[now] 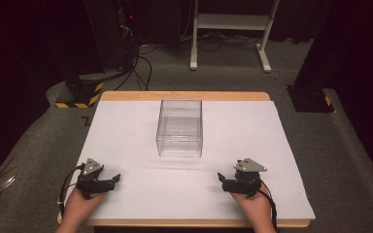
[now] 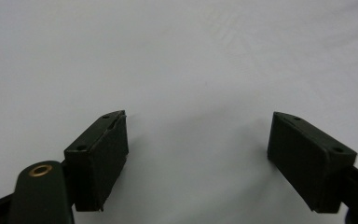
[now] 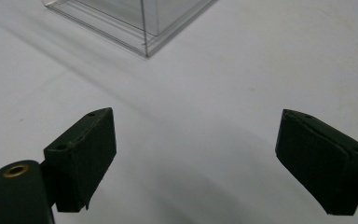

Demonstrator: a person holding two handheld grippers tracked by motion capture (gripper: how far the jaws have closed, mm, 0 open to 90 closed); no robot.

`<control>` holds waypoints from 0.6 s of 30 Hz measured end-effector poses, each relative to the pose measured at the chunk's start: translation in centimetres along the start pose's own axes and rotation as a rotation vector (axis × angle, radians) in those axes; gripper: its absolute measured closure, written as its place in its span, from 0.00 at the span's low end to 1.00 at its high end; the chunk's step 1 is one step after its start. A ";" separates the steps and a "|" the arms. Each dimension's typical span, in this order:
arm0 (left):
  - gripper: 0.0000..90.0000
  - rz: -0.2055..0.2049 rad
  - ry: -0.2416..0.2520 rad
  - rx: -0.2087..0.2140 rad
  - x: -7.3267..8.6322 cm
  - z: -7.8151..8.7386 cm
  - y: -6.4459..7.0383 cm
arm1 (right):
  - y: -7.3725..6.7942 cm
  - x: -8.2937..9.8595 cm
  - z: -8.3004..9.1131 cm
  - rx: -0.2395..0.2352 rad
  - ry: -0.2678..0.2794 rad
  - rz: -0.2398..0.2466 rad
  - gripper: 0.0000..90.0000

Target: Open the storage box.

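Note:
A clear plastic box (image 1: 179, 128) stands empty in the middle of the white table (image 1: 126, 141); one of its corners (image 3: 140, 28) shows at the top of the right gripper view. My left gripper (image 1: 114, 180) rests near the front left edge, held by a hand, jaws wide apart with nothing between them (image 2: 198, 140). My right gripper (image 1: 222, 178) rests near the front right edge, pointing toward the box, also open and empty (image 3: 196, 140).
A wooden strip (image 1: 184, 95) edges the table's far side. Beyond it, on the grey floor, stand a white frame's legs (image 1: 228, 43), cables (image 1: 141, 68) and a yellow-black striped base (image 1: 80, 94). Another dark base (image 1: 311, 99) stands at the right.

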State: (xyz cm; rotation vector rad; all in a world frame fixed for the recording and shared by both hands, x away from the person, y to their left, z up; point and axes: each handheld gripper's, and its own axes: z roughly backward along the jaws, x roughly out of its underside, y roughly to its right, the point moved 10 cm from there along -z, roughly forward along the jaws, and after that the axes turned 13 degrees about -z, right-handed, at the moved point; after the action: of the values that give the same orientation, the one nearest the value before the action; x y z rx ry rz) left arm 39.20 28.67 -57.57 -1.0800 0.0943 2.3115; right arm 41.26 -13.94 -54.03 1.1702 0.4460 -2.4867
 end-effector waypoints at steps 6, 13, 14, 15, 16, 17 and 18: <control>0.23 0.000 0.000 -0.002 0.0 0.0 0.0 | -2.2 -0.9 -0.3 -0.056 0.008 0.011 0.14; 0.23 -0.001 0.000 -0.002 0.0 0.0 0.0 | -5.1 -1.8 -1.3 -0.122 -0.010 0.051 0.18; 0.23 -0.001 0.000 -0.002 0.0 0.0 0.0 | -5.1 -1.8 -1.3 -0.122 -0.010 0.051 0.18; 0.23 0.000 0.000 -0.002 0.0 0.0 0.0 | -6.0 -2.3 -1.5 -0.133 0.007 0.074 0.21; 0.23 0.000 0.000 0.000 0.0 0.0 0.0 | -6.3 -2.5 -1.7 -0.135 0.015 0.085 0.23; 0.23 0.000 0.000 0.001 0.0 0.0 0.0 | -6.6 -2.8 -1.8 -0.140 0.023 0.091 0.24; 0.23 0.001 0.000 0.002 0.0 0.0 0.0 | -7.0 -3.2 -1.9 -0.149 0.032 0.089 0.27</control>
State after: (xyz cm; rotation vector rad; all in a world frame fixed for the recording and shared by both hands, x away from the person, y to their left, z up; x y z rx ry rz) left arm 39.19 28.66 -57.57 -1.0792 0.0967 2.3115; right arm 41.35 -6.30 -51.78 1.1461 0.5645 -2.3189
